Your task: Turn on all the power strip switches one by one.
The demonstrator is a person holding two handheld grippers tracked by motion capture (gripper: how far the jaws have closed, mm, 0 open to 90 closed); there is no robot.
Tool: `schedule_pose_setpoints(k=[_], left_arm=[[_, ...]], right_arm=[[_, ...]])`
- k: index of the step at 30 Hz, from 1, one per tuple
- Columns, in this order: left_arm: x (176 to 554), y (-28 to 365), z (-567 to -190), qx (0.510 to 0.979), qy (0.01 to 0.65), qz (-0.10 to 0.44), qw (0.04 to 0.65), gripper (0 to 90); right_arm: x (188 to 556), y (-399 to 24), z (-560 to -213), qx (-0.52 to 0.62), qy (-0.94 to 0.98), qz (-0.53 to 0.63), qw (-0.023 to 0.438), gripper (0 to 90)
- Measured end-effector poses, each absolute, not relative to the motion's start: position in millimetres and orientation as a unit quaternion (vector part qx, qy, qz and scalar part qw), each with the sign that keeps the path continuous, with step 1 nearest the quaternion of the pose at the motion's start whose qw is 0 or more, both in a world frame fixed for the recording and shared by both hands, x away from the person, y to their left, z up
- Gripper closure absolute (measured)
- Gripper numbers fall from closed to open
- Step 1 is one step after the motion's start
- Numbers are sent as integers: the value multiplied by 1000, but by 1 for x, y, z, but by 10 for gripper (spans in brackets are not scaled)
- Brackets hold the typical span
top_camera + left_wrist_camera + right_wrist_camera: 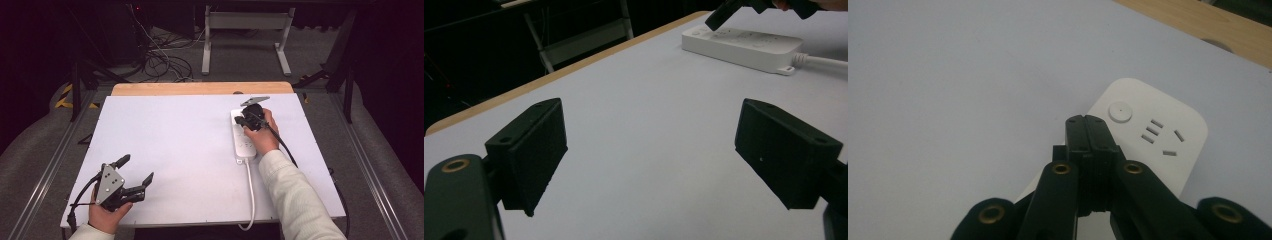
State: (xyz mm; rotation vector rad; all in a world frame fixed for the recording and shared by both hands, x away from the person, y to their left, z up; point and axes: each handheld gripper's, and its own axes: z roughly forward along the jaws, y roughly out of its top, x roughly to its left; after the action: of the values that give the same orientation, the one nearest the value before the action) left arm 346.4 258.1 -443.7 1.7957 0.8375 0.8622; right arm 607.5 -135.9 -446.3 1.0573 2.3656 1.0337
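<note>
A white power strip (243, 146) lies lengthwise on the right half of the white table (175, 140), its cord (251, 195) running off the near edge. My right gripper (239, 120) hangs over the strip's far end, jaws shut with nothing between them. In the right gripper view its closed tips (1086, 120) sit just short of the strip's round button (1121, 111), beside the socket slots of the power strip (1173, 125). My left gripper (136, 169) rests at the near left corner, open and empty. In the left gripper view the jaws of this gripper (649, 150) stand wide apart, with the power strip (744, 47) far off.
A wooden strip (200, 88) borders the table's far edge. Beyond it, loose cables (160, 60) and a white metal frame (245, 30) stand on the grey floor. A dark rail (50, 165) runs along the left side.
</note>
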Motion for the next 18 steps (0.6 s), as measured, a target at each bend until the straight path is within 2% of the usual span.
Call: schedule_pose_setpoints(k=[18], left_arm=[[346, 258, -444, 734, 341, 352, 470, 136]], right_arm=[[609, -135, -452, 376, 838, 355, 176, 900]])
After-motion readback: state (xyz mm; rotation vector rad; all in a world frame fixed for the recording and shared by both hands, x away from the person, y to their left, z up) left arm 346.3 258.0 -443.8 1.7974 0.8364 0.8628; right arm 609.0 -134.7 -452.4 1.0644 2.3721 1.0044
